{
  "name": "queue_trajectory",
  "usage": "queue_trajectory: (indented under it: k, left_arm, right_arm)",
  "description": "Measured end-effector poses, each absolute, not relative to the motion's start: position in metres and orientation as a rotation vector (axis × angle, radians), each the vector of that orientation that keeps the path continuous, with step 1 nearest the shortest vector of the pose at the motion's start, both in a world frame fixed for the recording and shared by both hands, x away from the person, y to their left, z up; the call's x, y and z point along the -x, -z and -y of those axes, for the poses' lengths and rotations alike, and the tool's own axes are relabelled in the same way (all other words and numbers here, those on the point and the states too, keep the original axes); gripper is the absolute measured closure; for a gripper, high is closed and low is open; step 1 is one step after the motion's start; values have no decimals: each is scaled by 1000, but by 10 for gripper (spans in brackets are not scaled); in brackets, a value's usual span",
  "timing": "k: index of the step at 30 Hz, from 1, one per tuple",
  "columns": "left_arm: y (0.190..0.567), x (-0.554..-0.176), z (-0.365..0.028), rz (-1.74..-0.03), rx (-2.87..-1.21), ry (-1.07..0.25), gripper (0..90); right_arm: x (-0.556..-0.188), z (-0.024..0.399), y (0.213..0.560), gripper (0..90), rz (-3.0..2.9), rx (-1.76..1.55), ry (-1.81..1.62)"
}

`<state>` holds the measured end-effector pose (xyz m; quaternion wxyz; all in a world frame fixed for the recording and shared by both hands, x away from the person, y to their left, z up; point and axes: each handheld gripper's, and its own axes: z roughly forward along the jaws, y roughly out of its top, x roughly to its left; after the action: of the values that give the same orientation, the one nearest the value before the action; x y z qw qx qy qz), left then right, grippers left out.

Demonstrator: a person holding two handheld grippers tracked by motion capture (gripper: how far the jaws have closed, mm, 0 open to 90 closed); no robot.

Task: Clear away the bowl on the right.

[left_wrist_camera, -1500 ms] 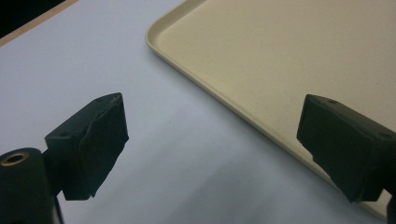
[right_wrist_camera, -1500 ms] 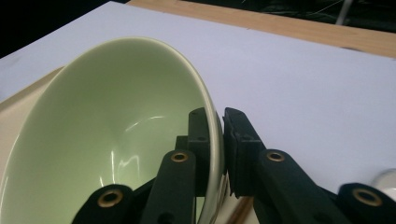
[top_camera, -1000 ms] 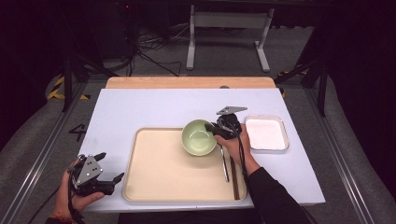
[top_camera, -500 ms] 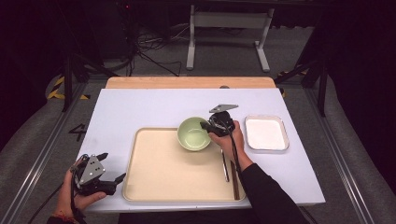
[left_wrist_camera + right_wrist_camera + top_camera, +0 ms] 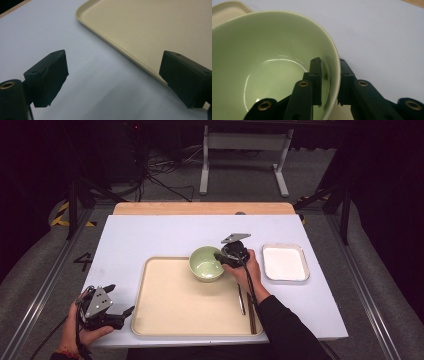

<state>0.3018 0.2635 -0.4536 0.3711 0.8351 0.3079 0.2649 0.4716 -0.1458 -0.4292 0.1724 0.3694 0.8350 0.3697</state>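
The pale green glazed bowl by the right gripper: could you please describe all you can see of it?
The pale green glazed bowl is round, glossy, ceramic-looking and empty, upright at the far right corner of the beige tray. The right gripper straddles its rim, one jaw inside, one outside, with a slight gap at the inner pad; the jaws have just been opening.

Even overhead light keeps the white table point(image 5: 150, 240) bright and nearly shadowless, while the floor and background around it sink into near black. The high view is soft and slightly grainy, with faint shade beside the tray point(image 5: 170, 305) rim. In the right gripper view the green bowl point(image 5: 262, 50) carries thin curved highlights on its glaze and the near black jaws are dark and slightly blurred; in the left gripper view the jaws cast a pale, diffuse shadow on the table.
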Motion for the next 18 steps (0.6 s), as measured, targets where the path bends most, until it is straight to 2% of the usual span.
queue_trajectory:
  k: [4,18]
  left_arm:
    - [454,-302,-265,-802,-2139,-671,93]
    - [454,-301,-265,-798,-2139,-671,94]
  right_arm:
    - [-471,146,426,800,-2360,-1015,-1030]
    - [-475,139,427,799,-2344,-1027,-1045]
